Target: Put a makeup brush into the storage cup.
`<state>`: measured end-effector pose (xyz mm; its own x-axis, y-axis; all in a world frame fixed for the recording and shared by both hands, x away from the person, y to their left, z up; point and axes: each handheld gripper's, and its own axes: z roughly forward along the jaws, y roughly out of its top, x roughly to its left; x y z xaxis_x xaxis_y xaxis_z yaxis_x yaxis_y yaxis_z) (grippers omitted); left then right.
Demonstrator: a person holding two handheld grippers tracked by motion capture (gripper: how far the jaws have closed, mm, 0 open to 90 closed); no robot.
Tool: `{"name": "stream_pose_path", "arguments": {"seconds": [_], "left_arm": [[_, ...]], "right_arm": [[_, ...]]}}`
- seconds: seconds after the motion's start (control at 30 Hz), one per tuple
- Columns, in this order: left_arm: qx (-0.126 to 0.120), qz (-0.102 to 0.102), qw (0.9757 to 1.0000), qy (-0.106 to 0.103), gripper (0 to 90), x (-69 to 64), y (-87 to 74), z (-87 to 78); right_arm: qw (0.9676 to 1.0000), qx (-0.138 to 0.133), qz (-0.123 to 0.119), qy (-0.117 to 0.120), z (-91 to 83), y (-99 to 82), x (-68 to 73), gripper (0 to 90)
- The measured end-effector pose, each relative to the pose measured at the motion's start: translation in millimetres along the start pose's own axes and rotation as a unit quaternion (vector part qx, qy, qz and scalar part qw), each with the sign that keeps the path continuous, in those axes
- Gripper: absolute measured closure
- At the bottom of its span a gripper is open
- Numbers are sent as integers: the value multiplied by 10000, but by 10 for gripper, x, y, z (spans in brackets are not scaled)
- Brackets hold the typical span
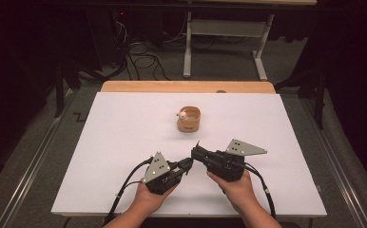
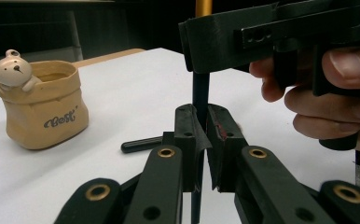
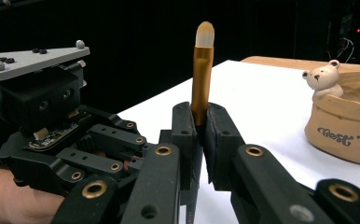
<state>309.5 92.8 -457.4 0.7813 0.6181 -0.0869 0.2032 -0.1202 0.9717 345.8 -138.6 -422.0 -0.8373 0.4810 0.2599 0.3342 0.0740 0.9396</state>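
- My left fingers are clenched on the black handle of a makeup brush, which stands upright.
- My right fingers are clamped on its gold ferrule, bristles at twelve o'clock.
- The beige bear pot sits on the white table at twelve o'clock from both grippers, apart from them.

dark room, grey carpet floor, white-legged table at the back, black cables on the floor

Table sheet brightly lit, surroundings dark; near tool parts slightly soft.
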Motion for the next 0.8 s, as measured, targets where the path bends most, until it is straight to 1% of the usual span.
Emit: {"name": "stream_pose_path", "arguments": {"seconds": [0.27, 0.37, 0.47, 0.57, 0.67, 0.8], "left_arm": [[9, -4, 10000, -5, 823, 1, 1, 0], [-14, -5, 10000, -53, 753, 4, 5, -6], [-18, -57, 10000, 14, 665, 14, 11, -6], [-9, -79, 10000, 40, 605, 29, 14, -9], [-7, -66, 9999, 82, 558, 40, 16, -11], [41, -64, 9999, 133, 519, 58, 16, -10]], "right_arm": [[10000, 4, -24, -26, 0, -1, 5, 843], [10000, -14, -13, -19, -4, 2, 3, 843], [10000, -20, -17, -54, -10, 5, -2, 843], [10000, -11, -17, -87, -16, 7, -6, 843], [9999, -13, -50, -136, -24, 11, -14, 843], [9998, -51, -99, -171, -45, 20, -34, 842]]}}
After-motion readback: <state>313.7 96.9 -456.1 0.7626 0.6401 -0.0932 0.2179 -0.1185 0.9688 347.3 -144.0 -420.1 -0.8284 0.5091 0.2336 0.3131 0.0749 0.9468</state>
